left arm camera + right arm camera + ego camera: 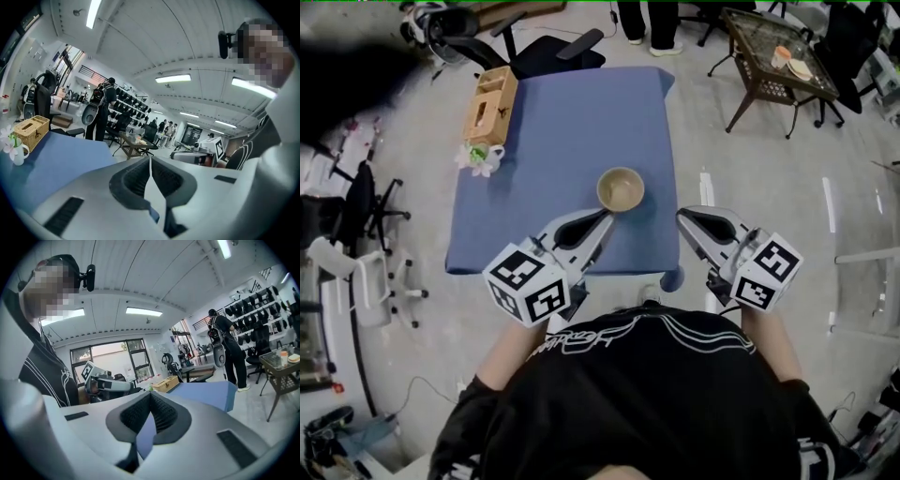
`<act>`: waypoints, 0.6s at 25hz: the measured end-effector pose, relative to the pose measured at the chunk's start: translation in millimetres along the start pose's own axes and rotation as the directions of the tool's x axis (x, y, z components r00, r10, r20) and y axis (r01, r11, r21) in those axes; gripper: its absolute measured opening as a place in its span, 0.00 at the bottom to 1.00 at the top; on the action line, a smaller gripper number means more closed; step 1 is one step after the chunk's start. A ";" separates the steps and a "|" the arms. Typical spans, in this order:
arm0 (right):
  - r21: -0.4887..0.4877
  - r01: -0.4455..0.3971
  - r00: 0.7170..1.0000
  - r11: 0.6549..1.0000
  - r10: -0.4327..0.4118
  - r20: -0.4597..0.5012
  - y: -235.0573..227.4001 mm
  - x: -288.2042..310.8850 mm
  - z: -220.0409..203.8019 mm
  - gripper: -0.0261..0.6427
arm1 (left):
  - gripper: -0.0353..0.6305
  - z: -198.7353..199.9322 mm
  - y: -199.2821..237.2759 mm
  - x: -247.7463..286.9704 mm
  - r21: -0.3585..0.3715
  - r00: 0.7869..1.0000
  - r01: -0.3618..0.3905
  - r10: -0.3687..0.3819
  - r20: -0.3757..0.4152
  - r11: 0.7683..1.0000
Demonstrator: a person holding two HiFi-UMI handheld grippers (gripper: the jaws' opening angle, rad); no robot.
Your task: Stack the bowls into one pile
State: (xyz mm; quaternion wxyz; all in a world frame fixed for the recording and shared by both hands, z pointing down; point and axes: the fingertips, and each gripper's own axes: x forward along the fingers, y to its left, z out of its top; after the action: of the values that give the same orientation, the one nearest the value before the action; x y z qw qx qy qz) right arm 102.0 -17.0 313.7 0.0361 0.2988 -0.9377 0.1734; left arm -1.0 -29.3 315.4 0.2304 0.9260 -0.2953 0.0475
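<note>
Sitting just ahead of the left hand-held gripper [602,223] and left of the right hand-held gripper [684,217], the bowls [621,189] are seen nested on the bench [553,131]. Both jaw pairs are pressed together, empty. The bowls are judged light, stiff and possibly breakable, best pinched at the rim.

Left gripper [603,219], right gripper [683,217] — both closed.
</note>
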 end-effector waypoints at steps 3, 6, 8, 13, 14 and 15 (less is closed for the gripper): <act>-0.010 0.003 1.000 1.000 -0.003 -0.004 12.0 3.8 -2.9 0.08 | 0.10 0.6 -6.2 -8.8 0.012 0.999 0.037 -0.037 0.009 0.999; -0.033 0.021 1.000 0.999 -0.020 0.015 19.9 2.2 -2.6 0.08 | 0.10 -5.2 -9.5 -14.4 0.023 0.999 0.049 -0.049 -0.005 0.999; -0.029 0.034 0.999 0.999 -0.033 0.035 22.8 0.3 -2.9 0.08 | 0.10 -8.7 -10.7 -17.2 0.042 0.999 0.044 -0.044 -0.011 0.998; -0.019 0.045 0.999 0.999 -0.044 0.027 24.2 3.0 -12.4 0.08 | 0.10 -15.3 -10.4 -18.7 0.071 0.999 0.035 -0.034 -0.024 0.997; -0.015 0.047 0.999 0.999 -0.046 0.026 23.9 3.1 -13.7 0.08 | 0.10 -16.0 -9.9 -18.5 0.073 0.999 0.034 -0.032 -0.027 0.997; -0.011 0.049 0.999 0.999 -0.048 0.024 23.4 3.3 -14.7 0.08 | 0.10 -16.7 -9.1 -18.1 0.075 0.999 0.032 -0.030 -0.031 0.997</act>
State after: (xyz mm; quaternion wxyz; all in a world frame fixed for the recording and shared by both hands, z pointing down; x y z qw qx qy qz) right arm 85.4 4.1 320.9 0.0307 0.3232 -0.9316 0.1632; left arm -9.8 -5.6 322.5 0.2004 0.9377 -0.2754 0.0687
